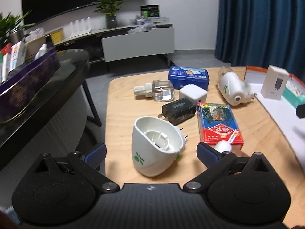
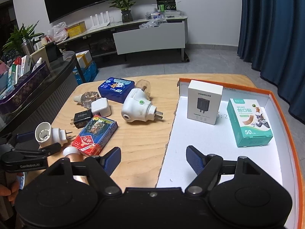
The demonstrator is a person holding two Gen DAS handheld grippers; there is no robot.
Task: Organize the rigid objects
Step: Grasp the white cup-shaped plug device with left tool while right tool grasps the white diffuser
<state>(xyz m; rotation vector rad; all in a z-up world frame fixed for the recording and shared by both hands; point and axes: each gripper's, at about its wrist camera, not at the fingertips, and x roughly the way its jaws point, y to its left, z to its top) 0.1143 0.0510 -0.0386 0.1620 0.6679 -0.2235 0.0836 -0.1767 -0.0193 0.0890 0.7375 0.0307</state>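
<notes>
Both tools gape; left tool flanks white plug-in heater, untouched.

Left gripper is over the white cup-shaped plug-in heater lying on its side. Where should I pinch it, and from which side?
Grip the heater across its round white shell, probably from above, one finger on each flank. The left gripper already straddles it, jaws open. Keep off the prongs at the back and the thin open rim.

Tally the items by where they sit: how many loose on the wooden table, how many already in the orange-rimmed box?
On the wooden table: 8
In the orange-rimmed box: 2 (white charger box, teal bandage box)
Total: 10
</notes>
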